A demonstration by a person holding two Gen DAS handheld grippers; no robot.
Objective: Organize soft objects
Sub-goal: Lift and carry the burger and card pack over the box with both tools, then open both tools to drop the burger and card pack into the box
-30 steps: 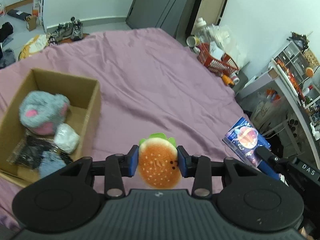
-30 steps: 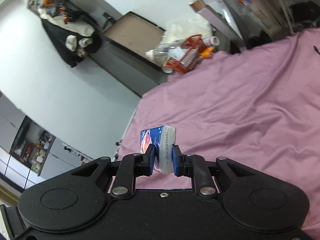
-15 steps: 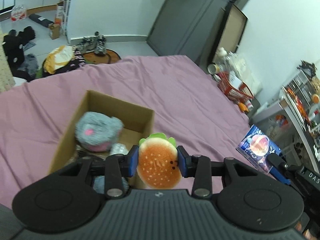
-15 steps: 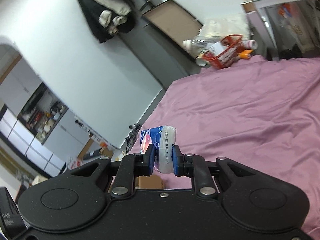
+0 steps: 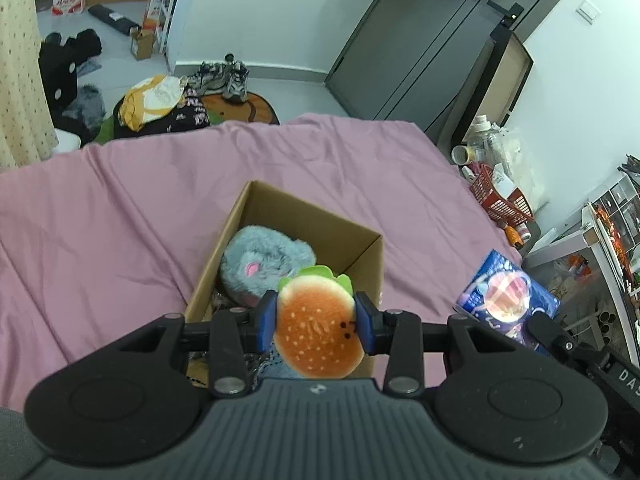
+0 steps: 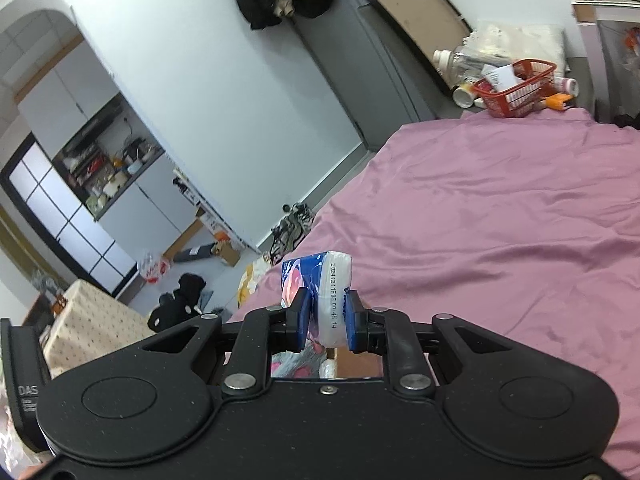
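My left gripper (image 5: 316, 322) is shut on a plush hamburger (image 5: 320, 328) and holds it above the near end of an open cardboard box (image 5: 308, 212) on the purple bed. A grey plush mouse (image 5: 264, 260) lies inside the box. My right gripper (image 6: 328, 316) is shut on a blue and white tissue pack (image 6: 320, 284); the pack also shows at the right in the left wrist view (image 5: 508, 300). In the right wrist view the box's inside (image 6: 356, 364) peeks out just under the fingers.
The purple bedsheet (image 5: 120, 220) spreads around the box. A red basket (image 5: 504, 200) with bottles stands beyond the bed's right corner, by shelves (image 5: 616, 224). Shoes (image 5: 224, 76) and clothes (image 5: 160, 100) lie on the floor past the far edge.
My left gripper has moved left with the hamburger, from beside the box to over its near end. My right gripper has swung left with the tissue pack, toward the box.
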